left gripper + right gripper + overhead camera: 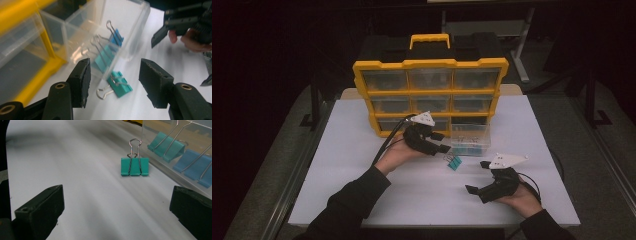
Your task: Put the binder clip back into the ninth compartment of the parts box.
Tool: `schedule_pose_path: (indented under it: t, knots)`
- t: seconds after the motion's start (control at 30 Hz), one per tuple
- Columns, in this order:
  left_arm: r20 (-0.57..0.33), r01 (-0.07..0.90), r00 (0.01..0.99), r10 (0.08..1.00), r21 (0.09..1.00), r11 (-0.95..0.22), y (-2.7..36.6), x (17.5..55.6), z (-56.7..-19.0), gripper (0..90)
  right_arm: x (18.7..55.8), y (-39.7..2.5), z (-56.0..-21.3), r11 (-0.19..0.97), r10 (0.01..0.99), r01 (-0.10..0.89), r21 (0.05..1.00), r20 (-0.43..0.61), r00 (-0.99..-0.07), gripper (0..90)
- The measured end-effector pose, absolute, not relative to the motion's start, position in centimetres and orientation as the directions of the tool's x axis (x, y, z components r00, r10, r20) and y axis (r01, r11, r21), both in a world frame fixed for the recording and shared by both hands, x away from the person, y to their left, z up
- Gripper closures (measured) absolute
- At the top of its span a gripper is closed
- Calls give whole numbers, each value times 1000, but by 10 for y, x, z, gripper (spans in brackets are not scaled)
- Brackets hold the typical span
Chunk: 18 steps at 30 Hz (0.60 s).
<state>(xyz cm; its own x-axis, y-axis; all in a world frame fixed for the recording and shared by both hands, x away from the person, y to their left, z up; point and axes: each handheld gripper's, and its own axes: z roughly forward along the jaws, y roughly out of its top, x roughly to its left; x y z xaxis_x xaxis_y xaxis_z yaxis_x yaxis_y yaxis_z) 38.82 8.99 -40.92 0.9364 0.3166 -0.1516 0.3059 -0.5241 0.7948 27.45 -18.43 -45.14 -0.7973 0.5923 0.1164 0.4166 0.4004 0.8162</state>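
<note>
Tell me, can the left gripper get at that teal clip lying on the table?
Probably yes. The left gripper is open, and the clip lies on the table between its jaws, outside the clear drawer. Nothing lies between them.

One teal binder clip on table, one clear drawer, one yellow organizer, two grippers
</note>
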Motion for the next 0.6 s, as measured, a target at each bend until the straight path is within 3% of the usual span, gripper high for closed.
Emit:
schedule_pose_path:
  t: [0.6]
  knots:
    - [-215,362,923,318,763,-535,79,383,-449,526,274,-184,-452,405,592,418,813,115,-798,0]
